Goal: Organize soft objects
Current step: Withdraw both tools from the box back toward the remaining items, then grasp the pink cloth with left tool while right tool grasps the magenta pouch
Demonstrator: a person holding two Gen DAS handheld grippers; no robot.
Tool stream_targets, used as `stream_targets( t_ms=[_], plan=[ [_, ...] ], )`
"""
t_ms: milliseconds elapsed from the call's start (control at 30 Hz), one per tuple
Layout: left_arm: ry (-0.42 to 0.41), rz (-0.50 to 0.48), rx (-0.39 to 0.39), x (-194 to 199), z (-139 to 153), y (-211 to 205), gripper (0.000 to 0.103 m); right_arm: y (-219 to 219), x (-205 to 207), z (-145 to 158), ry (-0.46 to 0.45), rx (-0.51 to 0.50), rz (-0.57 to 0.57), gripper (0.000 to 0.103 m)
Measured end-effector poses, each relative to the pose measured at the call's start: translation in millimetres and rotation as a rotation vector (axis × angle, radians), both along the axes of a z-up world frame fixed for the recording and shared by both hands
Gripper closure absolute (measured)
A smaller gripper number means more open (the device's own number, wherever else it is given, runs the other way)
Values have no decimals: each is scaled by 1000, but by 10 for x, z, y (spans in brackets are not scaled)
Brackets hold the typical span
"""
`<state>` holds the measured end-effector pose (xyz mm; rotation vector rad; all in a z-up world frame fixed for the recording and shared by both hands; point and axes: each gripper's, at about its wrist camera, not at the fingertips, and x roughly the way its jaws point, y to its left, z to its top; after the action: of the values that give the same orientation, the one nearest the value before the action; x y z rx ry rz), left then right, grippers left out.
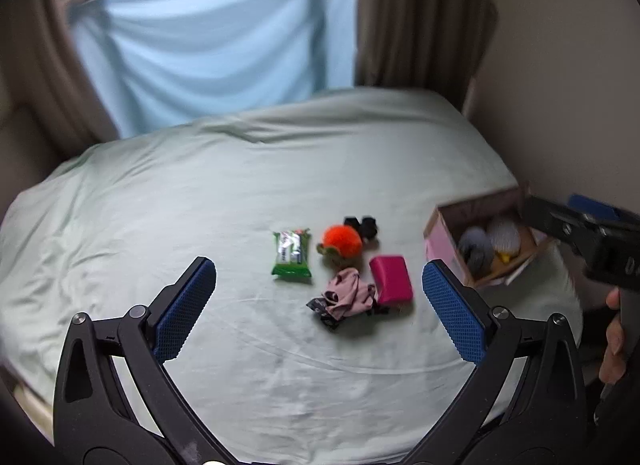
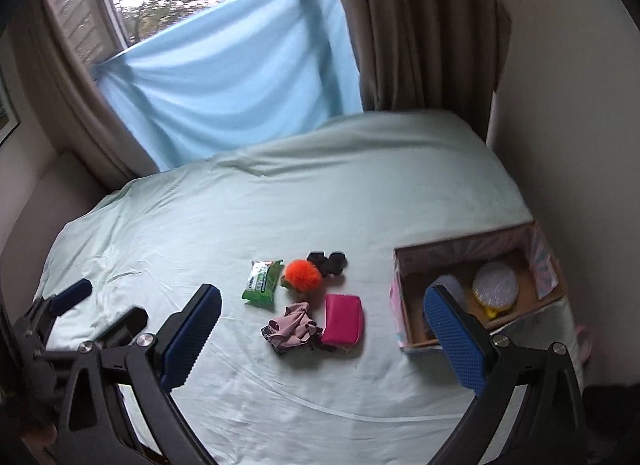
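Soft things lie grouped mid-bed: a green wipes pack [image 1: 292, 252] [image 2: 263, 283], an orange fluffy toy [image 1: 342, 243] [image 2: 302, 274], a black cloth item [image 1: 362, 226] [image 2: 329, 261], a crumpled pink garment [image 1: 346, 297] [image 2: 291, 323] and a magenta pouch [image 1: 391, 280] [image 2: 343, 319]. A cardboard box [image 1: 440, 241] [image 2: 404, 305] at the bed's right edge holds a grey plush [image 1: 476, 251] and a white-and-yellow plush [image 1: 505, 239] [image 2: 494, 287]. My left gripper [image 1: 319, 311] is open and empty above the bed, short of the group. My right gripper [image 2: 323, 335] is open and empty, near the box.
The pale green bed sheet [image 1: 240, 185] [image 2: 240, 205] is wrinkled. A blue cloth [image 1: 208, 49] [image 2: 240, 81] and brown curtains [image 1: 416, 13] hang at the window behind. A wall [image 2: 568, 105] borders the bed on the right. The other gripper shows at each view's side.
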<state>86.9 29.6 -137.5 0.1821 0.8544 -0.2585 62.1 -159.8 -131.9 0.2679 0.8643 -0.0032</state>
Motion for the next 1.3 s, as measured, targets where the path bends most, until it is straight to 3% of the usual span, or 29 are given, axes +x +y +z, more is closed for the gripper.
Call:
stream_targets(
  t_ms=[300,667,967,1100,1167,1267,1300],
  plan=[
    [79,-200,11,356,-1109,-75,1,218,318,-984,96,15,-59,2],
    [167,-297,-15,775,-2327,-289,1,249,751,-2174,167,62,-104,2],
    [216,-319,-61,1033,-2816,-369,3,97,1048,-2808,248,93,-151,2],
    [271,-328,-107,1128,-2963,-353,16,91,1142,-2951,278,79,-169,3],
    [298,-332,-127,1167,-3002,-348,17,93,1180,-3005,287,79,-171,3],
    [341,-335,-162,1229,-3074,-337,21,108,1230,-3093,314,79,-165,10],
    [348,-336,-161,1237,-3093,-336,29,113,1245,-3126,323,80,-163,16]
  ],
)
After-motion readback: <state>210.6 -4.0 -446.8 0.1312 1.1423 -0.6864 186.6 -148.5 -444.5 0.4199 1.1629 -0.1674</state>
